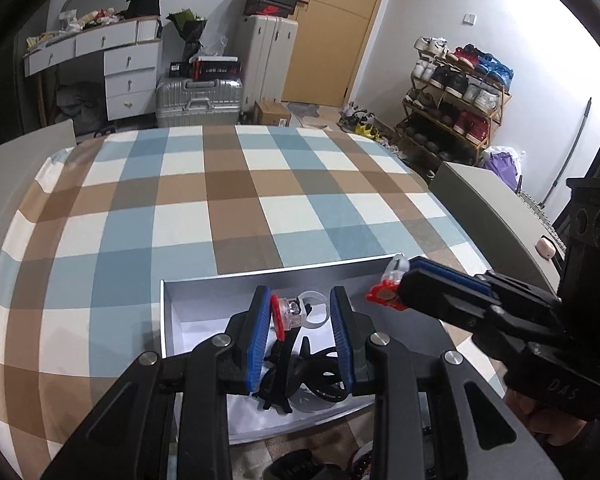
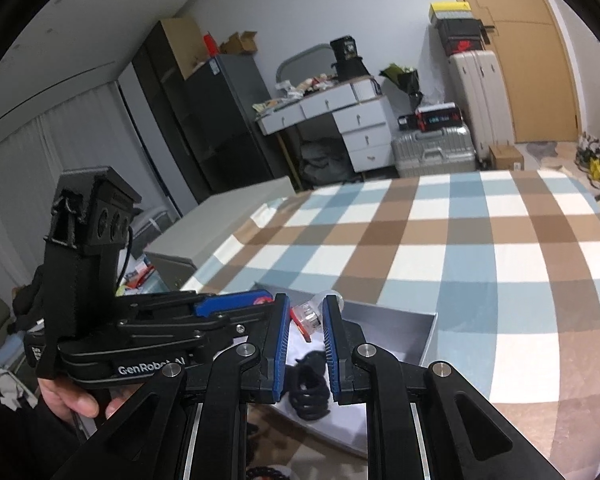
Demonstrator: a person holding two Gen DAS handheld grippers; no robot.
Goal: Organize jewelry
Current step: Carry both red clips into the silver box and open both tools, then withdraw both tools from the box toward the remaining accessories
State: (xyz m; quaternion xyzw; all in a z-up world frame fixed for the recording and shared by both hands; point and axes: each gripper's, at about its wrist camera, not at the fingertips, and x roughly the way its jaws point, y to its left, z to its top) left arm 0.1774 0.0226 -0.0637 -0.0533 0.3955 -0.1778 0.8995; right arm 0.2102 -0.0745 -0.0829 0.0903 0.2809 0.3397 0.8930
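While both grippers hang above the open box, each carries one small red-and-clear trinket.
Left gripper: jaws narrow, clamped on the first trinket.
First trinket, long axis: crosswise between the pads, red end at 9 o'clock and clear loop at 3 o'clock.
Right gripper: jaws nearly together, pinching the second trinket at the fingertips. It enters the left wrist view from 4 o'clock.
Deciding relation: the box lies at 12 o'clock ahead of and beneath both sets of fingers. The left gripper sits over its middle, the right over its far corner at 2 o'clock. Judged nearer to a drop inside: the left.
Box contents: tangled black pieces on a white floor, near the 6 o'clock side.
Box position: on the checked cloth, near edge.
Hard to make out: what the trinkets are (rings or earrings), what the black pieces are, and whether the box has dividers.
Cut off: the near wall of the box, behind the fingers.
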